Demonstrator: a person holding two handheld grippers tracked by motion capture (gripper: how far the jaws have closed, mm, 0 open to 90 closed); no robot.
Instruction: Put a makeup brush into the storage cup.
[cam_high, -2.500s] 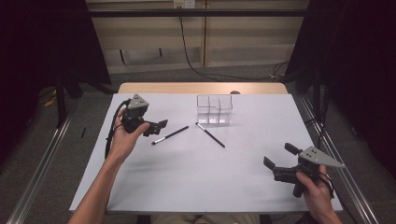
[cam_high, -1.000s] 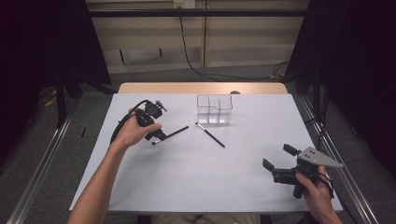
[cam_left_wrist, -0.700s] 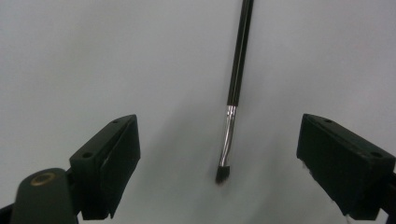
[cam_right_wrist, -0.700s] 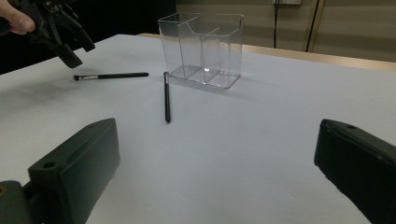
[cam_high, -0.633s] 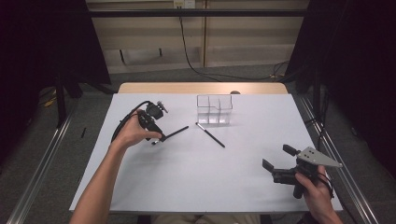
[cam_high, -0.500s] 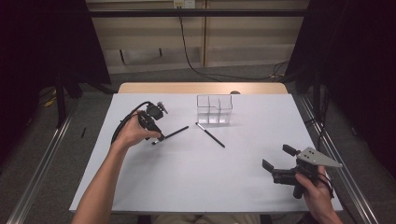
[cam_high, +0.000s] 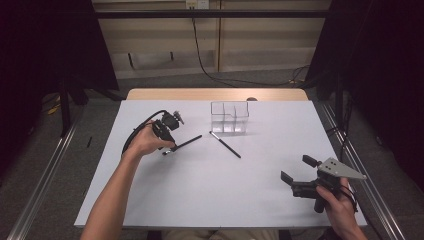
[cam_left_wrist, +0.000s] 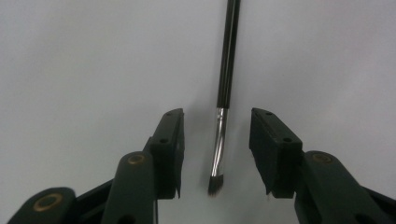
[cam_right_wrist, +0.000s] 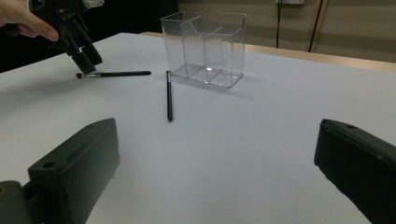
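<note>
On left table | my left claw (cam_left_wrist: 217, 149) open, straddling brush (cam_left_wrist: 223, 107) ferrule to grasp it | right claw (cam_high: 296, 176) wide open, empty, idle near right.

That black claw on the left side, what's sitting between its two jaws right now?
The bristle end of a thin makeup brush lies on the white table between the open jaws of the left gripper, touching neither jaw. The left gripper view shows it.

The tabletop (cam_high: 200, 190) looks matt white, like paper, with a bare wood strip along its far edge. The organizer (cam_high: 229, 117) is clear glossy plastic. The brush (cam_left_wrist: 223, 107) has a glossy black handle, a shiny metal ferrule and dark bristles. Both grippers' jaws are matt black plastic.
</note>
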